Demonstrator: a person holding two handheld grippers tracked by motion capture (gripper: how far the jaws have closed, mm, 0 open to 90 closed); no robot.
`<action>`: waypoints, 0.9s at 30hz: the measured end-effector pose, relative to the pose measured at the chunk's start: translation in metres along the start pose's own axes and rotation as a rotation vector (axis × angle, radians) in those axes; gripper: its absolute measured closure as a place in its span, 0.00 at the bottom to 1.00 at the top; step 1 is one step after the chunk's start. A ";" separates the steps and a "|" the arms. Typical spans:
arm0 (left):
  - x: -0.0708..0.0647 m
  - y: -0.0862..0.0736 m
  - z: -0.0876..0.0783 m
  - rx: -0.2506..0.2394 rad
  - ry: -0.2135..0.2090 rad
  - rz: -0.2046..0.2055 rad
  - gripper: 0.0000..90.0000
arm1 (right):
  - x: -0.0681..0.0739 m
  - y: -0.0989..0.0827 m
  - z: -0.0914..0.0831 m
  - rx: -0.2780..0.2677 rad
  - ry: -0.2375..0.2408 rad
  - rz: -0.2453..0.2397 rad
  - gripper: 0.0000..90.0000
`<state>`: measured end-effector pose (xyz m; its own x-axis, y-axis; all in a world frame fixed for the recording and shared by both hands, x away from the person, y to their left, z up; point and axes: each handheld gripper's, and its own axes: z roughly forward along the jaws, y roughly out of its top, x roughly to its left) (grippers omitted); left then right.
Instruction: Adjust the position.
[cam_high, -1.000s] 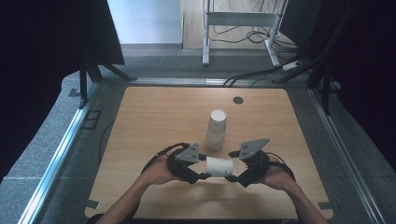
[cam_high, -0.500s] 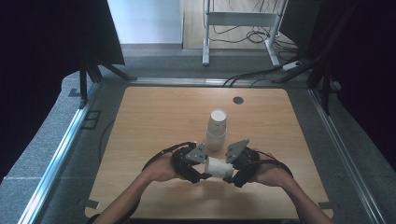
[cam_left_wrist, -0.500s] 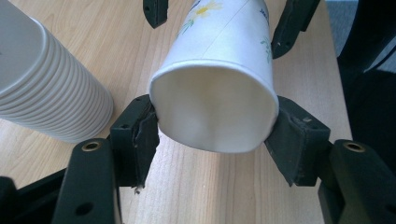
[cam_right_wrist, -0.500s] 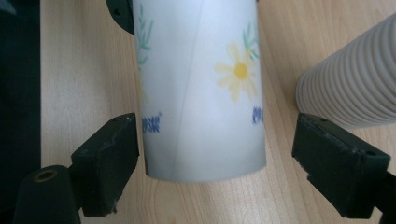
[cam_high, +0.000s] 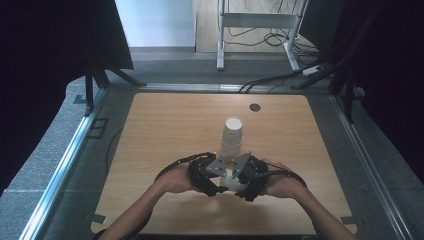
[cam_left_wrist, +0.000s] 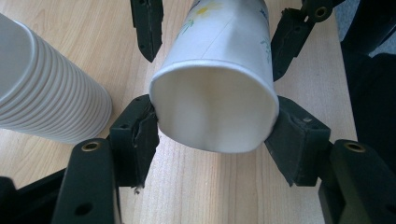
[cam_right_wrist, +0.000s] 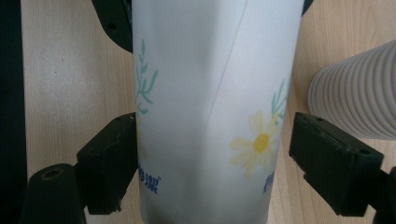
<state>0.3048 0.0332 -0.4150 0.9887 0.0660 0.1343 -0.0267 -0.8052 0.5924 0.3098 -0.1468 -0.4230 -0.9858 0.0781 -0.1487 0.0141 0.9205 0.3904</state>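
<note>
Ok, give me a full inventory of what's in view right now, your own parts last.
paper cup: one, white with a flower print, on its side between the two grippers, rim squeezed out of round.
cup stack: one, white, upright mid-table just beyond the grippers.
round cap: one, dark, set in the far table top.
table: one, light wood.
left gripper: black, shut on the cup's rim.
right gripper: black, fingers around the cup's body, one finger apart from it; its jaws have just been closing.

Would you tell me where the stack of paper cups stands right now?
In the high view the stack of paper cups stands upright near the middle of the table, just beyond the two grippers and the flowered cup they hold between them.
</note>
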 end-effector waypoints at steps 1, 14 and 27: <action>0.000 0.001 0.000 0.003 0.000 0.002 0.40 | -0.001 0.000 0.000 0.007 0.001 -0.006 0.20; -0.001 0.004 0.004 0.016 -0.004 0.006 0.40 | 0.001 0.004 0.005 0.040 0.022 -0.010 0.31; 0.000 0.003 0.005 0.013 -0.005 0.002 0.40 | 0.002 0.004 0.006 0.043 0.034 -0.012 0.41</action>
<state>0.3050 0.0274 -0.4170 0.9894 0.0616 0.1313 -0.0266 -0.8129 0.5818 0.3093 -0.1411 -0.4267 -0.9910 0.0549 -0.1221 0.0088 0.9370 0.3493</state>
